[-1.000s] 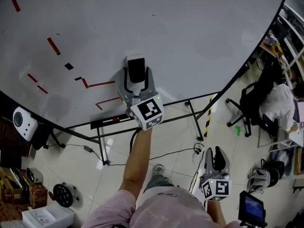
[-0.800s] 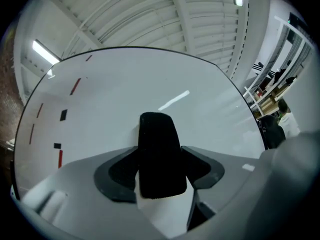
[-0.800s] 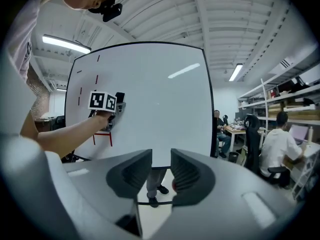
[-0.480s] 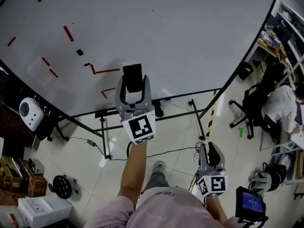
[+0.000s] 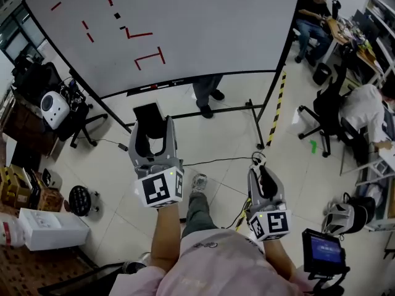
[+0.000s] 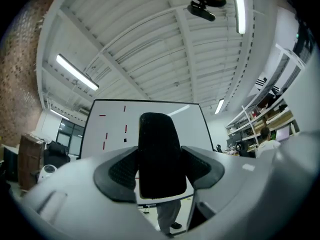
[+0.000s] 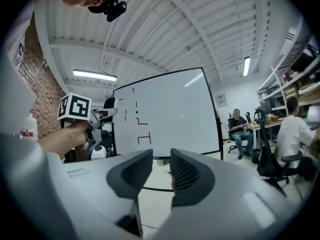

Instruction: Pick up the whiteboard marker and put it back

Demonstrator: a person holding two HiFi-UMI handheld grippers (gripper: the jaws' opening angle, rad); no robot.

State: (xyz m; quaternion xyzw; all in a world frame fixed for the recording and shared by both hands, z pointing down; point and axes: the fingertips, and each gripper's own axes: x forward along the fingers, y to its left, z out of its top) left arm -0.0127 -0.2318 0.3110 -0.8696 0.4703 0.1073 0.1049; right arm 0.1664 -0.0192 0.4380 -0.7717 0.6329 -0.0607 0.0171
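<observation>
Left gripper (image 5: 152, 131) is clamped on a black textured block (image 5: 147, 113), both pads on its sides. It looks like an eraser, not a marker. The whiteboard (image 5: 203, 23) stands well apart, across the floor. A small red item (image 5: 153, 86) lies on the tray (image 5: 179, 84); probably the marker, too small to confirm. A marker should be light and stiff with a smooth barrel that rolls and slips, so pinch it mid-barrel, across its length. Right gripper (image 5: 263, 171) hangs low at the person's side, jaws slightly apart with nothing between them. A second ago the left gripper was right up at the board by the red marks; now the whole board shows, far off, block still held.
</observation>
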